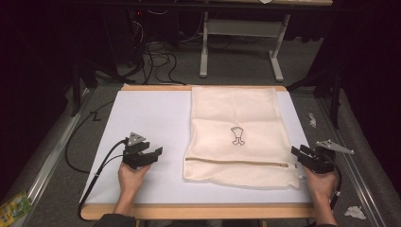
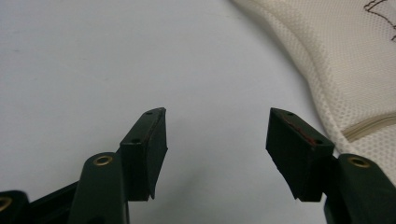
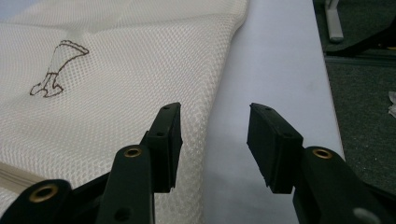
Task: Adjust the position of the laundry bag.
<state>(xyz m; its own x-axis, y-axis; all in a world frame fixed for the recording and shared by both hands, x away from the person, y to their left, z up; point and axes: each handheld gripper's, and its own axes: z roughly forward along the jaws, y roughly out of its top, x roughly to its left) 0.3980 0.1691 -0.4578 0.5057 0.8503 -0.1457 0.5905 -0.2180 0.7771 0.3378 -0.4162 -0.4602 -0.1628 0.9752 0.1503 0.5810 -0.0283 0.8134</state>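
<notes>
A cream mesh laundry bag (image 1: 234, 132) lies flat on the white table top (image 1: 146, 118), with a small dark drawing (image 1: 237, 135) at its middle and a zipper (image 1: 236, 162) across its near end. My left gripper (image 1: 150, 152) rests open on the bare white surface, left of the bag. In the left gripper view the bag (image 2: 345, 70) lies to the right of the open jaws (image 2: 217, 135). My right gripper (image 1: 299, 152) is open at the bag's near right corner. In the right gripper view the left jaw hangs over the mesh (image 3: 116, 93), and the right jaw over bare table, gripper (image 3: 214, 123) empty.
The table has a wooden edge (image 1: 198, 210) at the front. Grey floor surrounds it, with cables (image 1: 156, 61) and a white stand (image 1: 241, 42) beyond the far edge. Crumpled paper scraps (image 1: 354, 212) lie on the floor at right, a green packet (image 1: 14, 207) at left.
</notes>
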